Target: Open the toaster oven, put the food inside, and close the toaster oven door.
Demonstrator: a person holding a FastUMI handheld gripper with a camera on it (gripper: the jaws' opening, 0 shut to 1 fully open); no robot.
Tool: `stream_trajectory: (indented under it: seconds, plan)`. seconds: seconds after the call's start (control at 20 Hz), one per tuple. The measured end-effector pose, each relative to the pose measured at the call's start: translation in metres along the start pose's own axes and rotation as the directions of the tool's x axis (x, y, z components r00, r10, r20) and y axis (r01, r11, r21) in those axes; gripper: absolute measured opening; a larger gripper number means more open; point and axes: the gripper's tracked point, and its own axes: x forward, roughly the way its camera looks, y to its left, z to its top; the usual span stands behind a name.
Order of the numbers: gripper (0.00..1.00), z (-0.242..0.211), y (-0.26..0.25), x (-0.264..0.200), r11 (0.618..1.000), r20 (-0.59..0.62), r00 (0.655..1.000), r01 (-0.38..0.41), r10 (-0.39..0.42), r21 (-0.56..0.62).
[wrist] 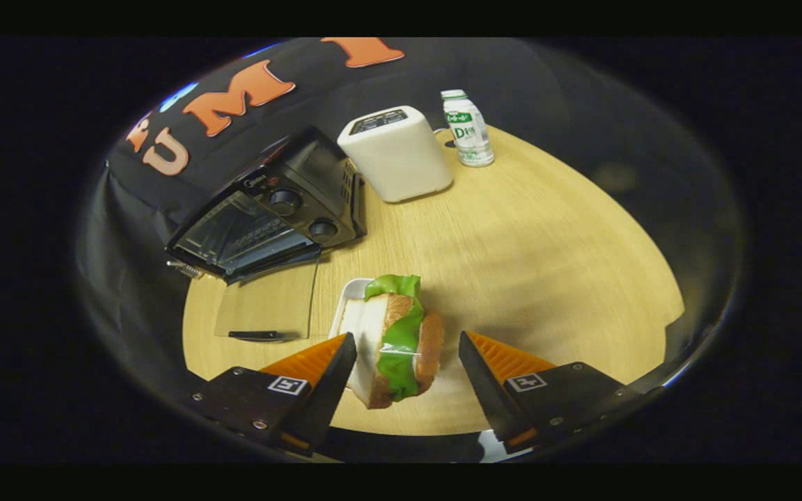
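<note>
Sandwich sits between the two fingers of the claw, stood on edge: bread, green lettuce, white slice showing. Left finger looks to touch the bread side; right finger stands apart from it w/ a clear gap of desk between. So claw is spread, not pinching the sandwich. Can't tell if the sandwich is lifted or resting.

White tray just behind/under the sandwich, its rim poking out on the left.

Toaster oven beyond the left finger, black, two knobs on its right side. Glass door is dropped flat open onto the desk, dark handle at its near edge, which lies close to the tray. Oven mouth open, rack inside dimly seen.

White box appliance just right of the oven, nearly touching. Bottle upright beyond that, near the desk's far edge.

Open room: right half of the round desk is bare wood out to the rim. Oven sits at the left rim, back against the black cloth.
</note>
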Motion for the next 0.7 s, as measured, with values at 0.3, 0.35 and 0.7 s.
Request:
stream_trajectory:
  seconds: [0.3, 0.35, 0.7]
  plan:
    - [0.45, 0.002, 0.012, 0.002, 0.982, -0.040, 0.994, -0.096, 0.104, 0.165]
    - [0.42, 0.004, 0.008, -0.001, 0.980, -0.038, 0.995, -0.088, 0.096, 0.180]
    - [0.30, 0.035, 0.007, -0.035, 0.965, 0.045, 0.991, -0.135, 0.128, 0.225]
